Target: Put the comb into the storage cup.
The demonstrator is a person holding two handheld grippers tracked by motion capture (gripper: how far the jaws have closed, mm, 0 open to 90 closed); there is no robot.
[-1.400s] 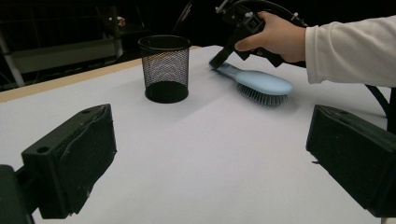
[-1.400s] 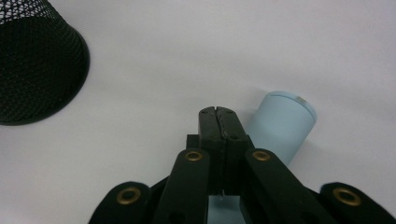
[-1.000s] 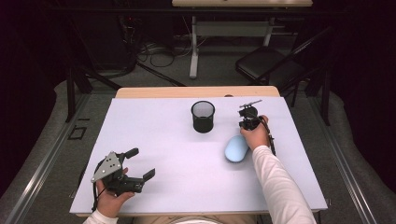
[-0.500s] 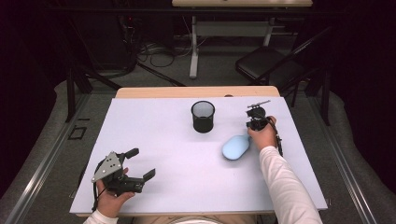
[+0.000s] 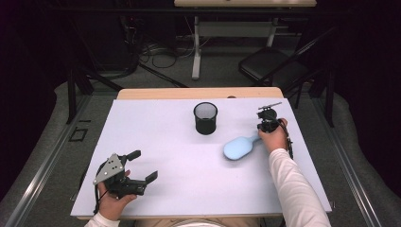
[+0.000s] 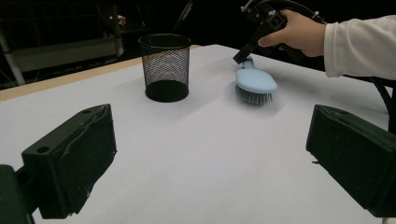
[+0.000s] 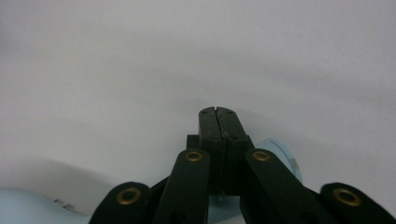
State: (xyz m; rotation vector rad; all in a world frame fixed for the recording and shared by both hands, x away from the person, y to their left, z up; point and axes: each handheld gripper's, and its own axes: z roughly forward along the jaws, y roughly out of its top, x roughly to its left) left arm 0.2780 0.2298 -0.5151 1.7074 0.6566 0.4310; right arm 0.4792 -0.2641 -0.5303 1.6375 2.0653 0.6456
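Since a second ago the right gripper (image 5: 265,124) has swung the pale blue brush (image 5: 238,148) outward, its head now lying bristles-down at about 4 o'clock from the mesh cup (image 5: 205,117). Its jaws appear pinched together on the handle tip, likely for dragging. Near 7 o'clock on the surface (image 5: 189,189), the left gripper (image 5: 142,166) rests, jaws wide apart, waiting.

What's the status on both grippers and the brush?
Left gripper open, idle. Right gripper shut at light blue plastic brush handle, bristles down. Black mesh cup stands apart.
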